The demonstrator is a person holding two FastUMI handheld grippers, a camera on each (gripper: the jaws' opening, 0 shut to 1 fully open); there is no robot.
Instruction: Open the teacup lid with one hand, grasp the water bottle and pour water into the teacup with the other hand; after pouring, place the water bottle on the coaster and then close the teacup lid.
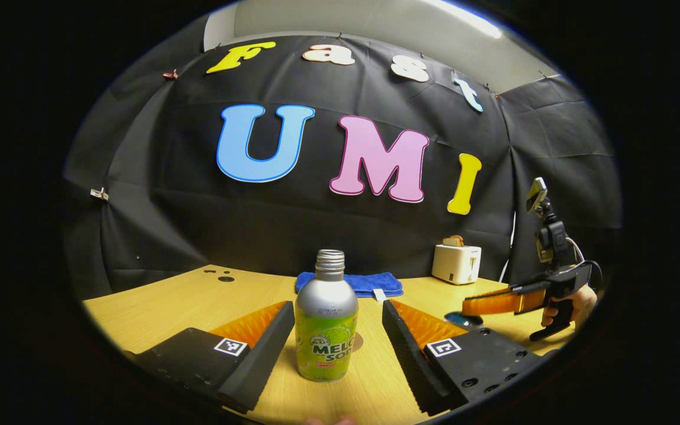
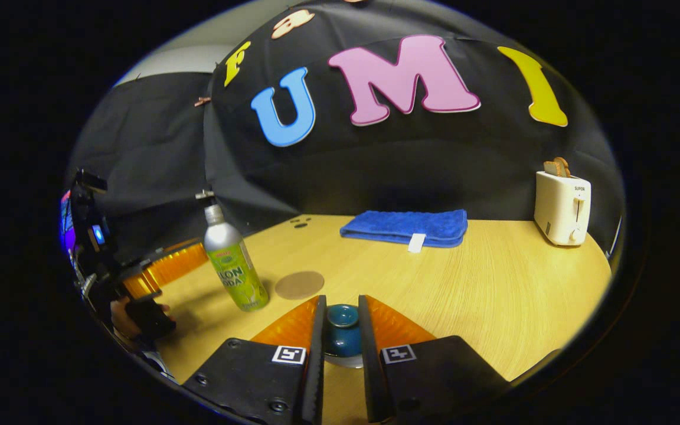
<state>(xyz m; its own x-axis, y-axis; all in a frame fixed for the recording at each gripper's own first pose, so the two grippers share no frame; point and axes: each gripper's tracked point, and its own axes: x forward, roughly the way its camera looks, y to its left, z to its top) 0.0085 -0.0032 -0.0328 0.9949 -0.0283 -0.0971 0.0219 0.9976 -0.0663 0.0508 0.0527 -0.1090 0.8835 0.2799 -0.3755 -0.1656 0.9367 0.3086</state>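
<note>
A silver bottle with a green label and no cap stands upright on the table. My left gripper is open, with one finger on each side of the bottle and a gap on both. In the right gripper view the bottle stands left of a round brown coaster. My right gripper is shut on the knob of the teal teacup lid, and a pale cup rim shows just under it. From the left gripper view, the right gripper hangs over the teal lid.
A folded blue towel lies at the back of the wooden table. A white toaster with bread in it stands at the back right. A hand holds the left gripper at the table's left edge.
</note>
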